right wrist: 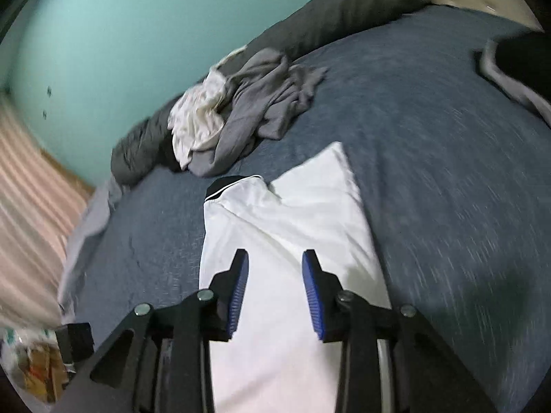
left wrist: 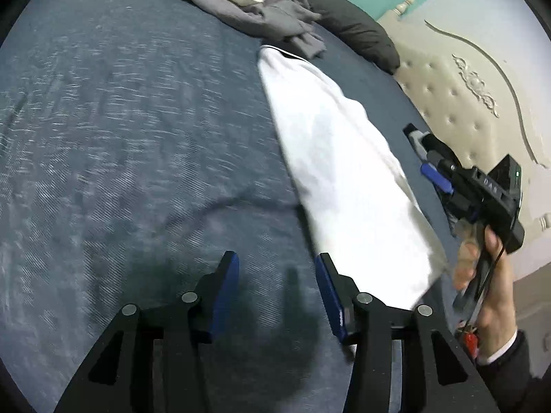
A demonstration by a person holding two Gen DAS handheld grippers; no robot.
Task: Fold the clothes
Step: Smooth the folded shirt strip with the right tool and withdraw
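A white garment (left wrist: 347,179) with a dark-trimmed collar lies folded into a long strip on the blue bedspread (left wrist: 137,137). It also shows in the right wrist view (right wrist: 286,227). My left gripper (left wrist: 277,265) is open and empty, over the bedspread just left of the strip's near end. My right gripper (right wrist: 275,261) is open and empty, held above the near part of the white garment. The right gripper (left wrist: 427,158) also shows in the left wrist view, to the right of the strip, in a hand.
A crumpled pile of grey clothes (right wrist: 261,106) and cream clothes (right wrist: 196,117) lies at the far side of the bed, against a dark grey pillow (right wrist: 344,13). A cream tufted headboard (left wrist: 465,86) stands at the right. A dark garment (right wrist: 523,69) lies at the right edge.
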